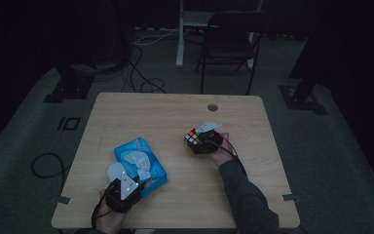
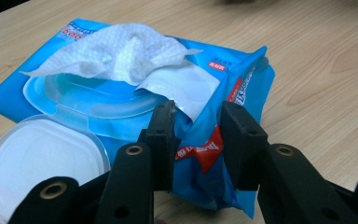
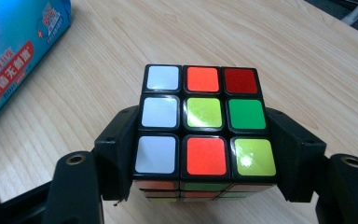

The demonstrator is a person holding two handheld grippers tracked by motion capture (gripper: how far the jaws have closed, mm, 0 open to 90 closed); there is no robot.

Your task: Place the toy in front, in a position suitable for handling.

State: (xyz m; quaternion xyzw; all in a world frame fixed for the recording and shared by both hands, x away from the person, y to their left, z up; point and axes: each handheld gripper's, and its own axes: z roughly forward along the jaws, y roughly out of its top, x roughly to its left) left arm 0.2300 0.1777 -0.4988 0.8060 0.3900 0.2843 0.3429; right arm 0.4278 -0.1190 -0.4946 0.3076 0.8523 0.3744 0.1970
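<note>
Bare wooden table [image 1: 141,109] beyond; left gripper [image 2: 196,135] pinches blue plastic wipes pack [image 2: 242,88], right gripper [image 3: 205,154] clamps multicoloured puzzle cube [image 3: 203,121], both low

The high view is dim and underexposed, the floor around the table [image 1: 175,105] sinking to near black. Both gripper views are bright and evenly lit, with soft shadows. Glare glints on the cube [image 3: 204,122] stickers; nearby jaws look slightly soft.

Dim room: wooden table [image 1: 146,109], black chair [image 1: 231,41], grey floor [image 1: 24,131] with cables [image 1: 136,73].
</note>
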